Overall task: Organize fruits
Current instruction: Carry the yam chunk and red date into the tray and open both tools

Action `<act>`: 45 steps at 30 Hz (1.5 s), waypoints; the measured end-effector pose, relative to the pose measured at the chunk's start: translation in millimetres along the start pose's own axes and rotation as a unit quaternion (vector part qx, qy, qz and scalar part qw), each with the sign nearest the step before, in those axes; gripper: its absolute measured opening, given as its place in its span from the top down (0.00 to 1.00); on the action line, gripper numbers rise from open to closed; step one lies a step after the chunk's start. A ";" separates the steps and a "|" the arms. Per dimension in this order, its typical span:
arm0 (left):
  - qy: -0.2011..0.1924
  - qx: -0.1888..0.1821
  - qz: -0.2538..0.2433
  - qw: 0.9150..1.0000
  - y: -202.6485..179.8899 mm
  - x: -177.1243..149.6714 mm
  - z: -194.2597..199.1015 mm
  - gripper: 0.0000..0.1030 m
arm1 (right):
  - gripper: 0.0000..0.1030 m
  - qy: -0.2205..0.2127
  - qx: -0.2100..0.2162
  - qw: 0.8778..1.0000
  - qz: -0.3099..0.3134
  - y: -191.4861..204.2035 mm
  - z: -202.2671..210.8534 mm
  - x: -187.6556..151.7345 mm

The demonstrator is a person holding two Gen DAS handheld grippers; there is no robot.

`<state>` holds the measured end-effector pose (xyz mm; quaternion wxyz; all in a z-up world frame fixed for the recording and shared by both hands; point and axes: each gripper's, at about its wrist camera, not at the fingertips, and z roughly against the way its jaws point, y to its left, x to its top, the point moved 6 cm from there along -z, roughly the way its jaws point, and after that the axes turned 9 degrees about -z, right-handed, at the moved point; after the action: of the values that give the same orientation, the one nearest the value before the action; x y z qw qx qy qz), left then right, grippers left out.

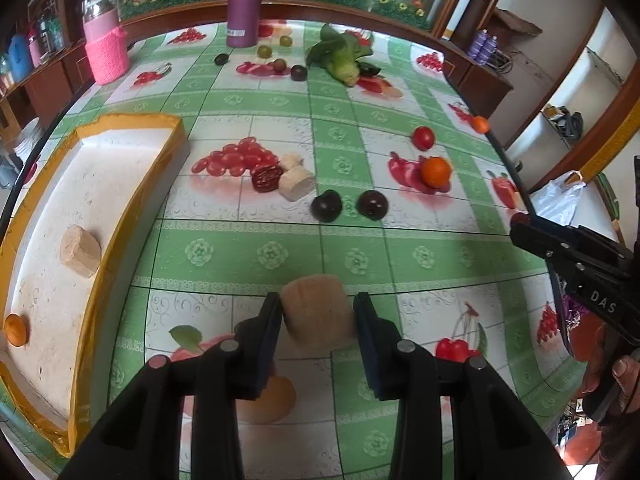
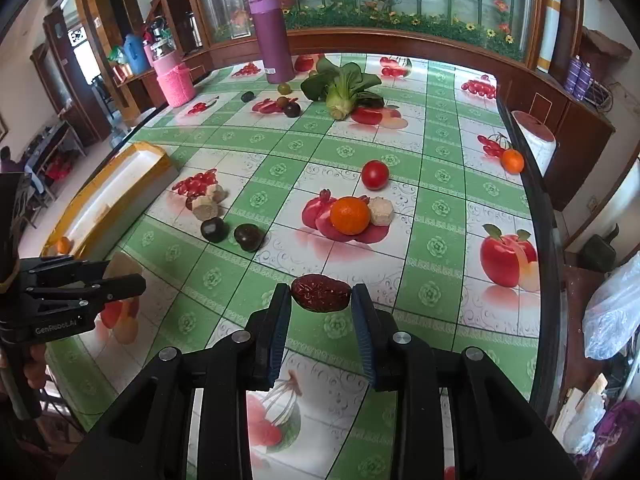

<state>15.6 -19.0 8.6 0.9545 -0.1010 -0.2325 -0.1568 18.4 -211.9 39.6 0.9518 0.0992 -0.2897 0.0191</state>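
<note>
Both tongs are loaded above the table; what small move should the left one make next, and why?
Probably carry the left tongs, shut on a beige chunk, over to the yellow-rimmed tray at their left: a matching chunk already lies there.

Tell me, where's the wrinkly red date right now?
The date is pinched in the right gripper, centre-bottom of the right wrist view, above the green tablecloth.

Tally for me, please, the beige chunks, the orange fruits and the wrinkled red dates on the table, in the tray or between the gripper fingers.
beige chunks: 5
orange fruits: 3
red dates: 2
Total: 10
</note>
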 end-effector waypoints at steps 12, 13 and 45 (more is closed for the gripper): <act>-0.019 0.008 0.023 1.000 42.7 -18.2 33.5 0.61 | 0.70 0.019 0.007 0.999 0.041 64.4 -14.3 -24.9; -0.020 0.011 0.028 0.999 48.4 -20.2 35.7 0.61 | 0.70 0.019 0.011 0.999 0.047 73.5 -16.2 -24.6; -0.013 0.120 0.160 0.980 265.2 -60.8 45.7 0.61 | 0.71 0.047 0.089 0.985 0.138 306.6 -114.9 51.3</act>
<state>37.4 255.2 -12.4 0.9693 -0.0241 -0.2433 0.0279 95.2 110.3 29.2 0.9399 0.1418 -0.2530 0.1802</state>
